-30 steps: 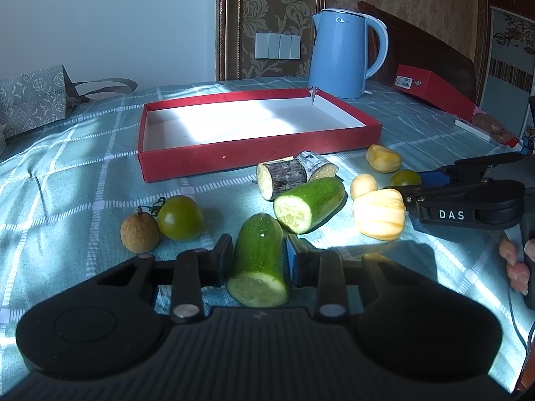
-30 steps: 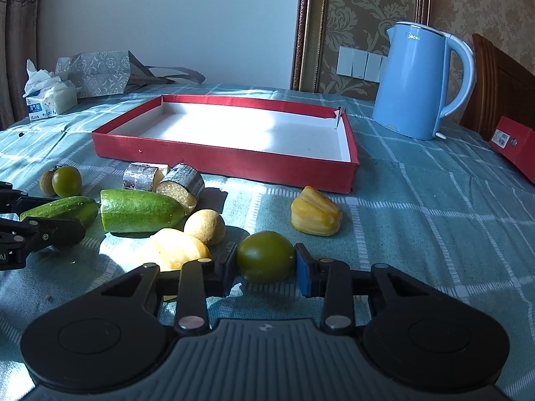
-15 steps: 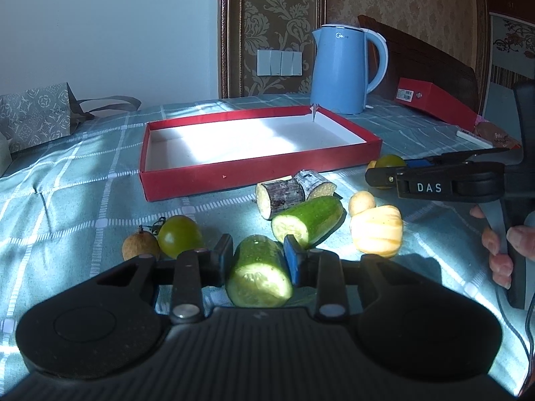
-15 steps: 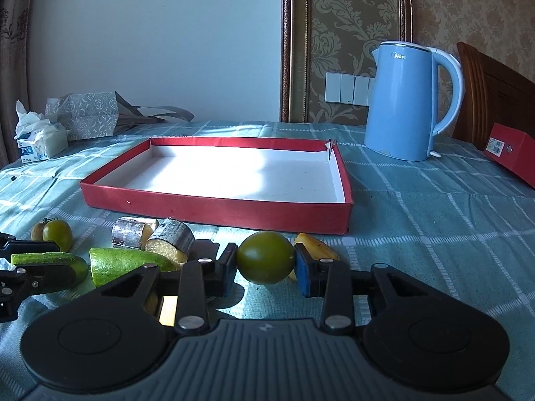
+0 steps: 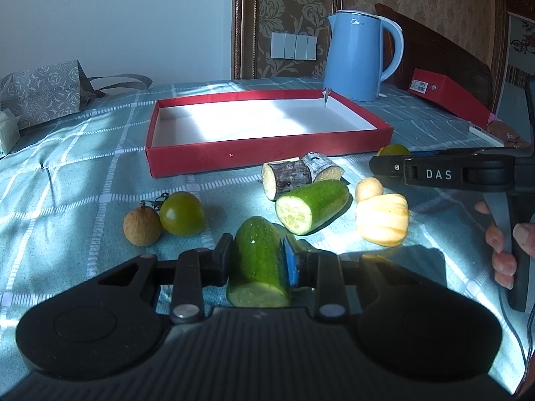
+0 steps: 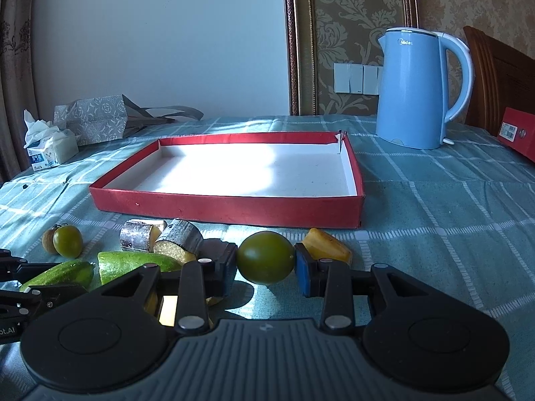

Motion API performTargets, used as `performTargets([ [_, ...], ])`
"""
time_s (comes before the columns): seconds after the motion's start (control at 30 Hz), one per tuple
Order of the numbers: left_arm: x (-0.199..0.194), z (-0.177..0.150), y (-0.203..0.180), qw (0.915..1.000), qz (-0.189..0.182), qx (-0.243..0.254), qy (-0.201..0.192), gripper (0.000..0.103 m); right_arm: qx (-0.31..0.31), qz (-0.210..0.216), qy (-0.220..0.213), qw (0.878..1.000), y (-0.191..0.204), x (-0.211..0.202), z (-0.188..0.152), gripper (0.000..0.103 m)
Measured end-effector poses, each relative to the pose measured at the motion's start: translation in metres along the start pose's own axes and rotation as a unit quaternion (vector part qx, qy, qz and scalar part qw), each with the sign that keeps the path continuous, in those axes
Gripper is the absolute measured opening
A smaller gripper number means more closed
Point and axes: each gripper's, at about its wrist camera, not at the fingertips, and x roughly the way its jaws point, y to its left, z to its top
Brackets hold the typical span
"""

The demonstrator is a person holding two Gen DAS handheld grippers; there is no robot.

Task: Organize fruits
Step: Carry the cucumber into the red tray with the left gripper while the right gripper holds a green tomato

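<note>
My left gripper is shut on a cucumber half, its cut end toward the camera. My right gripper is shut on a green tomato, held above the cloth. Seen from the left wrist, the right gripper hovers at the right with that tomato at its tip. An empty red tray with a white floor lies ahead. On the cloth lie a second cucumber half, two bark-skinned pieces, a yellow ribbed piece, a small yellow ball, another green tomato and a brown longan.
A blue kettle stands behind the tray's right corner. A red box lies far right, a patterned bag and a tissue pack far left. A yellow wedge sits in front of the tray. A person's fingers hold the right gripper's handle.
My right gripper has lifted the green tomato off the cloth and now holds it higher, nearer the tray. My left gripper has raised the cucumber half slightly.
</note>
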Motion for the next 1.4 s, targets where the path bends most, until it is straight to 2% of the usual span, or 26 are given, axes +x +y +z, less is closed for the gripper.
performTargets([
  [0.27, -0.016, 0.009, -0.013, 0.9986, 0.005, 0.023, -0.048, 0.028, 0.006, 0.007, 0.001, 1.0, -0.003, 0.0, 0.0, 0.035],
  [0.47, -0.004, 0.049, -0.014, 0.997, 0.006, 0.03, -0.071, 0.028, 0.005, 0.009, -0.002, 1.0, -0.002, 0.0, 0.001, 0.035],
  [0.57, 0.014, 0.067, -0.011, 0.9962, 0.023, 0.032, -0.078, 0.029, 0.006, 0.011, -0.002, 1.0, -0.002, -0.001, 0.0, 0.035],
  [0.83, 0.073, 0.101, 0.011, 0.9968, 0.033, -0.021, -0.069, 0.029, 0.018, 0.021, -0.002, 1.0, -0.007, 0.0, 0.0, 0.035],
  [1.07, 0.103, 0.113, 0.019, 0.9979, 0.027, -0.033, -0.049, 0.029, 0.019, 0.024, 0.0, 1.0, -0.007, 0.001, 0.0, 0.035],
  [1.27, 0.133, 0.122, 0.024, 0.9985, 0.033, -0.042, -0.013, 0.029, 0.018, 0.025, 0.0, 1.0, -0.006, 0.001, 0.0, 0.035],
  [1.4, 0.141, 0.129, 0.024, 0.9981, 0.036, -0.047, -0.018, 0.029, 0.018, 0.028, 0.001, 0.999, -0.006, 0.002, 0.0, 0.035],
])
